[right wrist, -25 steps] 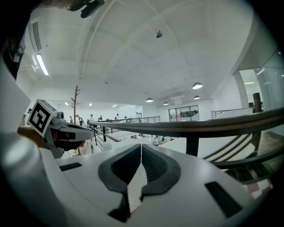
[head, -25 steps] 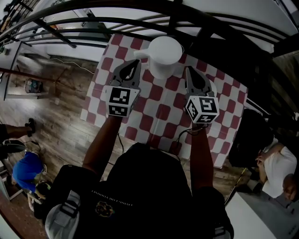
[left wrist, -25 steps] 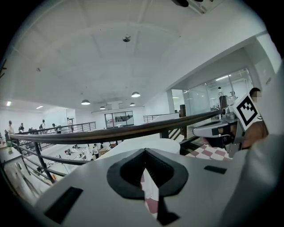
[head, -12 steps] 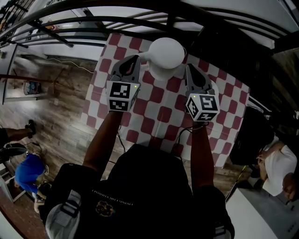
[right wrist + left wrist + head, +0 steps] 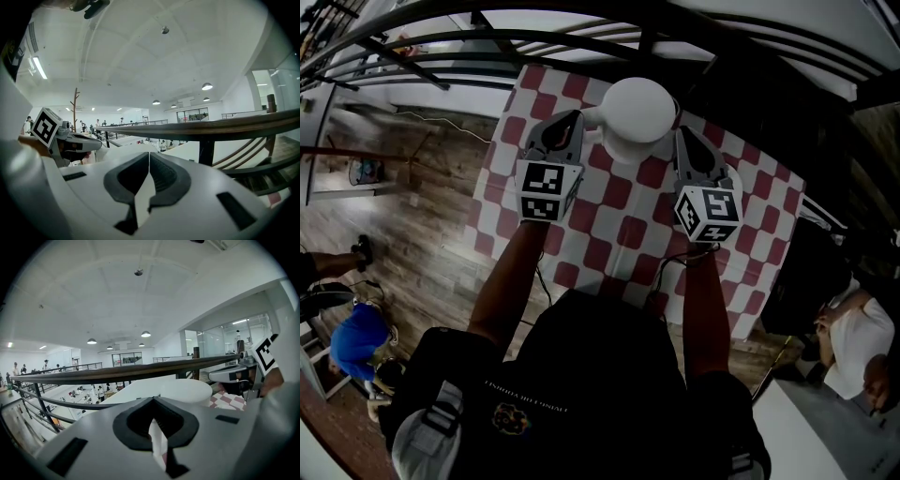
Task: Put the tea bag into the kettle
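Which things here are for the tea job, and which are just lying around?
For the job: kettle, left gripper, right gripper. No tea bag shows in any view.
Just around: checked tablecloth, railing, person in blue.

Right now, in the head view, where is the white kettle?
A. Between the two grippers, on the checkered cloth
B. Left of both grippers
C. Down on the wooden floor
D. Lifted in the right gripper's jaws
A: the white kettle stands on the checkered cloth, with the left gripper at one side and the right gripper at the other.
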### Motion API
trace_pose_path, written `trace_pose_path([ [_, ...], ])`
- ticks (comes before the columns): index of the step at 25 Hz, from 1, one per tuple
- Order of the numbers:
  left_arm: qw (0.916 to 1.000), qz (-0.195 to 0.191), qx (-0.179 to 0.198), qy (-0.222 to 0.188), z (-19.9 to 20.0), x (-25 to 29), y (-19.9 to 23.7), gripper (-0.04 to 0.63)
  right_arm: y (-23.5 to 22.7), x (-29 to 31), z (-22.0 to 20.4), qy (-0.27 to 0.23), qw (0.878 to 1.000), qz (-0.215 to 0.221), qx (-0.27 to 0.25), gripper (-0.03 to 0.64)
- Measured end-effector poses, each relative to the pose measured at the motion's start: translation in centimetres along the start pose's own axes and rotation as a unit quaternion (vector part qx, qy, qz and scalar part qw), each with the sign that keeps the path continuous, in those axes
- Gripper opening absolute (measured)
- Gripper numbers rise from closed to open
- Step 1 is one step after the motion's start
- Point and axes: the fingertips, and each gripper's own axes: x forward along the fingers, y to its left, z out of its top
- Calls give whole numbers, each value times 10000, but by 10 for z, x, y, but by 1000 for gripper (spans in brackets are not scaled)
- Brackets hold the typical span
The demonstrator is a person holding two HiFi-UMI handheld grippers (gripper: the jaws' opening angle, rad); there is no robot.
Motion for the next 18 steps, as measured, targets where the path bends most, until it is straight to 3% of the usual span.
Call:
trace_pose_path([
  [5,10000,-20,4,-84,-1,0,1,2,-3,3,-3,34,10000,-49,44,17],
  [11,9993,-144,-312,-155,-8,0,3,2,1,9,-8,137,9998,15,107,17],
  [18,9994,-170,-251,-190,-4,0,3,2,18,16,6,8,9997,222,58,17],
])
